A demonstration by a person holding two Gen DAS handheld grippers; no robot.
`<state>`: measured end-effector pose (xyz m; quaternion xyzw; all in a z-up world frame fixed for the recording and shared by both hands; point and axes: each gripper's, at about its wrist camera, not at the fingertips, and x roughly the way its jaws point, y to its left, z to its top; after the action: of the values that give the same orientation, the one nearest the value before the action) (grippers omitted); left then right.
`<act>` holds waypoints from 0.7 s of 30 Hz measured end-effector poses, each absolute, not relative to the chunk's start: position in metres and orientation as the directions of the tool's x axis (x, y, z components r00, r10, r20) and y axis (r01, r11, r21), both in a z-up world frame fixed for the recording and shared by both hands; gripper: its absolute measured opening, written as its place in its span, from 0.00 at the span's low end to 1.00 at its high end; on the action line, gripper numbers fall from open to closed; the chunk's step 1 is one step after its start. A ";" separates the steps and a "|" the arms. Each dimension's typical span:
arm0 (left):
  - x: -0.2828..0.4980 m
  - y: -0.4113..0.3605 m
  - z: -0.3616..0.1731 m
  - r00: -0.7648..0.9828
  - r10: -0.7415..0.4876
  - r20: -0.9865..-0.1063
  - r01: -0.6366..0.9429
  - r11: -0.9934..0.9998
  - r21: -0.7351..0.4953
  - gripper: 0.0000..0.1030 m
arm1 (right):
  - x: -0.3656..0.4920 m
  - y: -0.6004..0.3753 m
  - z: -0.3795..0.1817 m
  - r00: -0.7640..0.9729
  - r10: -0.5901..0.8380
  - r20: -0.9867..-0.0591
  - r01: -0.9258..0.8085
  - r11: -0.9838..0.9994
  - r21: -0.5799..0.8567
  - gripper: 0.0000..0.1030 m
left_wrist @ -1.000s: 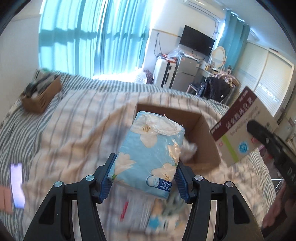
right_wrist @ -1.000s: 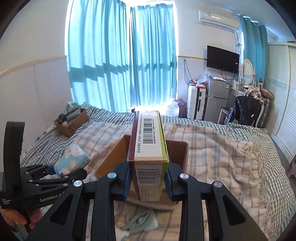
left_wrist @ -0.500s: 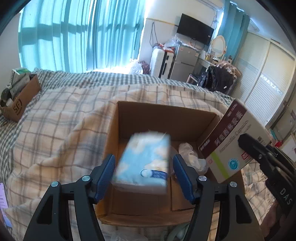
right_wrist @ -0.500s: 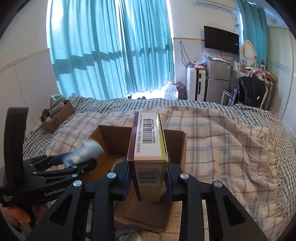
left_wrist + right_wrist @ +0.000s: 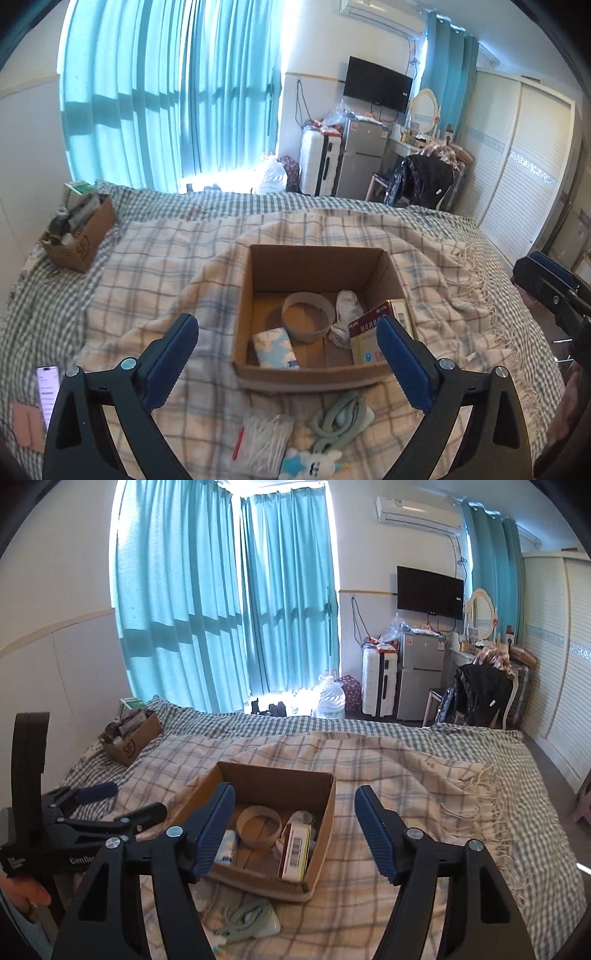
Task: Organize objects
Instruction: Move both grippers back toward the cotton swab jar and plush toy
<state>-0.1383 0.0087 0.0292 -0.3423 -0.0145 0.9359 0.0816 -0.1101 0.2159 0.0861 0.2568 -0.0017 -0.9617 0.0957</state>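
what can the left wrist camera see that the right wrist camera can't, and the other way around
Only the left wrist view shows the phone, the cotton swab packet and the blue plush toy. Only the right wrist view shows the water jug on the floor and the person's hand on the open left claw. Both show the cardboard box holding the tissue pack, medicine box and tape roll.

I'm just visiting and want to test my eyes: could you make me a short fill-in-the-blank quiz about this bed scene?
1. The open brown cardboard box rests on a plaid ____.
2. The blue flowered tissue pack lies ____ that box.
3. The left gripper and right gripper both have their jaws ____.
4. The clear bag of cotton swabs lies ____ the box.

Missing words: blanket; inside; open; outside
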 end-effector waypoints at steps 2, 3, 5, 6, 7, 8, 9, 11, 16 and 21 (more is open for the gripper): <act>-0.123 0.004 0.036 -0.763 0.146 -0.629 -0.134 -0.989 -0.066 1.00 | -0.088 0.213 0.094 -0.854 -0.186 -0.487 0.191 -0.981 0.039 0.68; -0.114 0.001 0.039 -0.766 0.141 -0.627 -0.131 -0.989 -0.062 1.00 | -0.080 0.212 0.095 -0.853 -0.188 -0.486 0.195 -0.980 0.037 0.68; -0.095 -0.006 0.041 -0.772 0.134 -0.622 -0.120 -0.991 -0.064 1.00 | -0.062 0.209 0.099 -0.851 -0.200 -0.485 0.209 -0.977 0.036 0.68; -0.089 -0.009 0.040 -0.773 0.130 -0.621 -0.116 -0.991 -0.064 1.00 | -0.054 0.208 0.100 -0.850 -0.205 -0.486 0.215 -0.976 0.035 0.68; -0.081 -0.012 0.040 -0.775 0.125 -0.620 -0.109 -0.992 -0.063 1.00 | -0.045 0.206 0.099 -0.848 -0.206 -0.488 0.219 -0.975 0.032 0.68; -0.075 -0.014 0.039 -0.776 0.120 -0.619 -0.103 -0.993 -0.063 1.00 | -0.039 0.204 0.098 -0.847 -0.208 -0.489 0.222 -0.975 0.029 0.68; -0.068 -0.018 0.037 -0.777 0.113 -0.619 -0.096 -0.994 -0.061 1.00 | -0.033 0.201 0.097 -0.844 -0.210 -0.493 0.226 -0.974 0.027 0.68; -0.055 -0.024 0.032 -0.779 0.105 -0.618 -0.082 -0.994 -0.066 1.00 | -0.022 0.197 0.091 -0.841 -0.211 -0.499 0.229 -0.973 0.025 0.68; -0.032 -0.044 0.003 -0.768 0.083 -0.635 -0.039 -0.996 -0.083 1.00 | 0.000 0.183 0.061 -0.825 -0.222 -0.520 0.241 -0.970 0.031 0.68; -0.025 -0.063 -0.033 -0.745 0.032 -0.666 0.032 -0.996 -0.083 1.00 | 0.003 0.159 0.026 -0.801 -0.224 -0.556 0.252 -0.967 0.026 0.68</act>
<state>-0.0247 -0.0630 -0.0330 -0.3569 -0.0446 0.9331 0.0000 0.0031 0.1593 0.0262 0.2896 0.0248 -0.9486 0.1254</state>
